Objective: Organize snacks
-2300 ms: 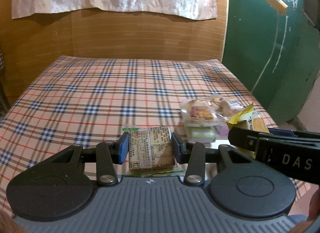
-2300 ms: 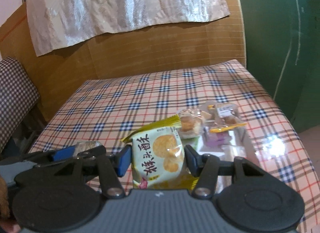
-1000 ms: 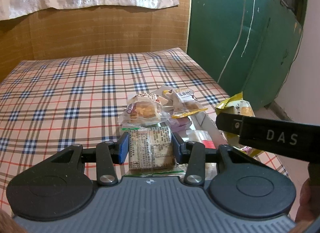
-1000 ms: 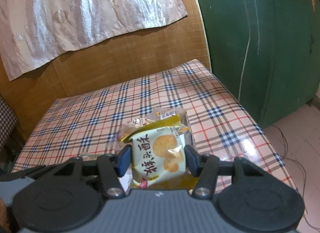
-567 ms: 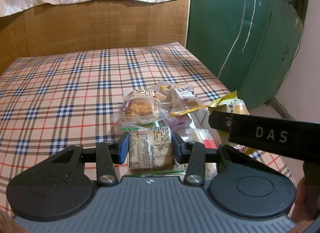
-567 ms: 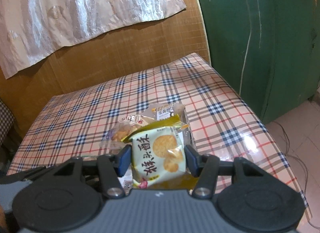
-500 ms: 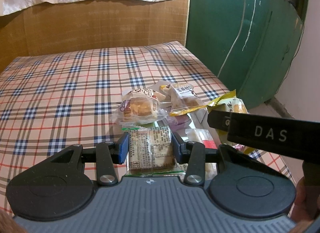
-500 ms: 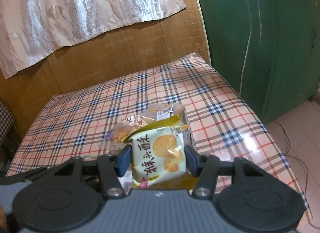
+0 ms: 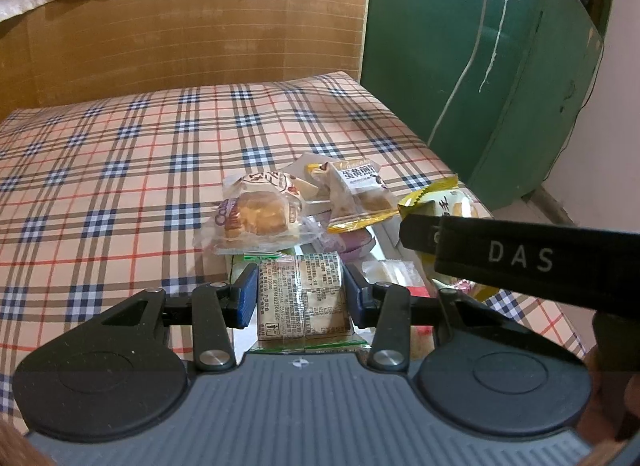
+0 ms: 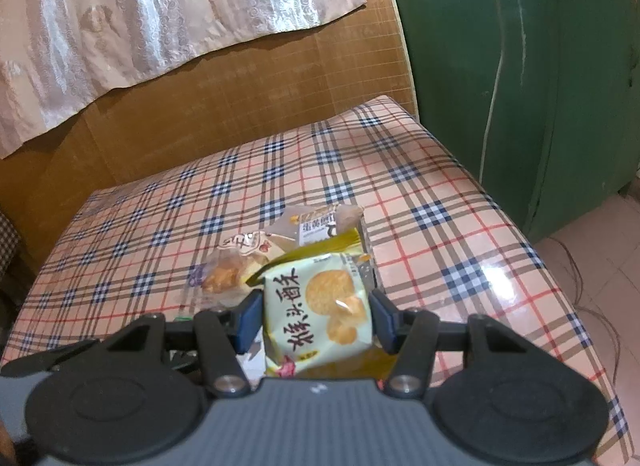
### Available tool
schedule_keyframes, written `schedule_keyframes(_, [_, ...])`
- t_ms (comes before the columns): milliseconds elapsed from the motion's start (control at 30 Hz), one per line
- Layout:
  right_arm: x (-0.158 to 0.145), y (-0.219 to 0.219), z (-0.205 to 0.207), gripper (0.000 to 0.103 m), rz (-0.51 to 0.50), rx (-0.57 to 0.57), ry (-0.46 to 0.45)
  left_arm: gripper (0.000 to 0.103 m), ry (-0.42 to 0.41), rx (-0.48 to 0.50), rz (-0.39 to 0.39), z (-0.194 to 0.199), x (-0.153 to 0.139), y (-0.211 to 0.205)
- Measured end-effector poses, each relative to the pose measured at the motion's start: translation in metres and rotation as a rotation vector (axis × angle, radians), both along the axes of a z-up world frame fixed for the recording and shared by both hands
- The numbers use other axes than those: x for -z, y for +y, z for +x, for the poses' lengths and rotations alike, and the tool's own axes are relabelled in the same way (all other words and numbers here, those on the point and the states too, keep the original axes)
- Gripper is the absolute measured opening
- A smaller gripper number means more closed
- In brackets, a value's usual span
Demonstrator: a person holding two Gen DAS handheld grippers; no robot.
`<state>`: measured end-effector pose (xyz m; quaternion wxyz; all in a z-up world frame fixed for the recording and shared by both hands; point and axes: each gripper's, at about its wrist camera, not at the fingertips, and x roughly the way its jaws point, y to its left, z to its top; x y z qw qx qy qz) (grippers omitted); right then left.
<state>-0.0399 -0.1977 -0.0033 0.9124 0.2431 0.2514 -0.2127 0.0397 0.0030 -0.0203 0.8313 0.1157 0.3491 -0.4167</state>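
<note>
My left gripper [image 9: 301, 298] is shut on a clear green-edged packet of printed biscuits [image 9: 302, 298], held just over the near side of the snack pile. My right gripper [image 10: 314, 316] is shut on a yellow-green cracker packet [image 10: 320, 308] and hovers over the same pile; that packet also shows in the left wrist view [image 9: 440, 201], behind the right gripper's black body [image 9: 520, 258]. In the pile lie a clear-wrapped round pastry [image 9: 256, 217] [image 10: 228, 272], a yellow-edged cake packet [image 9: 358, 193] [image 10: 320, 223] and a purple snack [image 9: 352, 242].
The pile sits in a clear tray [image 9: 384, 238] near the right edge of the plaid-covered table [image 9: 100, 185]. A brown cardboard wall [image 9: 180, 45] stands behind. A green door [image 9: 480, 45] and bare floor [image 10: 592, 258] lie to the right.
Both grippers have swung right from the open table and drawn closer to the snack pile, each still holding its packet. Since half a second ago they have barely shifted.
</note>
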Motion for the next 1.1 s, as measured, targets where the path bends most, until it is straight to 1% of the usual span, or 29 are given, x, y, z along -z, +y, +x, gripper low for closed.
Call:
schedule_keyframes(100, [0.001, -0.003, 0.003, 0.056, -0.003, 0.002, -0.011, 0.051, 0.015, 0.021, -0.014, 0.004, 0.002, -0.002])
schedule_keyframes(133, [0.001, -0.004, 0.004, 0.056, -0.006, 0.005, -0.014, 0.055, 0.024, 0.031, -0.021, 0.005, 0.002, -0.003])
schedule_keyframes(167, [0.001, -0.004, 0.005, 0.059, -0.006, -0.001, -0.022, 0.063, 0.024, 0.033, -0.027, 0.006, 0.003, -0.002])
schedule_keyframes(200, [0.001, -0.005, 0.006, 0.066, -0.004, -0.007, -0.029, 0.077, 0.024, 0.033, -0.031, 0.006, 0.003, -0.002])
schedule_keyframes(233, [0.001, -0.005, 0.006, 0.068, -0.001, -0.013, -0.033, 0.082, 0.026, 0.034, -0.039, 0.006, 0.002, 0.000])
schedule_keyframes(300, [-0.001, -0.003, 0.005, 0.069, -0.010, -0.013, -0.044, 0.083, 0.024, 0.026, -0.044, 0.006, 0.001, 0.003])
schedule_keyframes(367, [-0.003, -0.001, 0.003, 0.069, -0.011, -0.006, -0.049, 0.089, 0.015, 0.015, -0.039, 0.004, -0.003, 0.007])
schedule_keyframes(433, [-0.007, 0.002, -0.003, 0.069, -0.015, 0.000, -0.061, 0.100, 0.005, 0.004, -0.037, 0.002, -0.007, 0.011])
schedule_keyframes(467, [-0.009, 0.004, -0.006, 0.069, -0.020, 0.002, -0.064, 0.103, -0.001, -0.003, -0.041, 0.000, -0.011, 0.016])
schedule_keyframes(533, [-0.014, 0.007, -0.013, 0.071, -0.028, 0.006, -0.067, 0.103, -0.011, -0.025, -0.032, -0.003, -0.017, 0.021])
schedule_keyframes(633, [-0.021, 0.014, -0.025, 0.077, -0.049, 0.015, -0.061, 0.103, -0.030, -0.061, -0.029, -0.010, -0.028, 0.034])
schedule_keyframes(700, [-0.025, 0.020, -0.036, 0.087, -0.067, 0.018, -0.064, 0.103, -0.050, -0.094, -0.007, -0.015, -0.033, 0.043])
schedule_keyframes(800, [-0.031, 0.030, -0.053, 0.097, -0.083, 0.018, -0.071, 0.103, -0.045, -0.115, -0.003, -0.027, -0.038, 0.058])
schedule_keyframes(833, [-0.033, 0.036, -0.064, 0.098, -0.090, 0.019, -0.063, 0.103, -0.046, -0.121, -0.003, -0.032, -0.039, 0.064])
schedule_keyframes(967, [-0.031, 0.045, -0.077, 0.102, -0.101, 0.015, -0.040, 0.103, -0.057, -0.156, 0.005, -0.051, -0.037, 0.083])
schedule_keyframes(1100, [-0.021, 0.056, -0.095, 0.102, -0.106, 0.017, -0.018, 0.103, -0.051, -0.166, 0.011, -0.067, -0.029, 0.097])
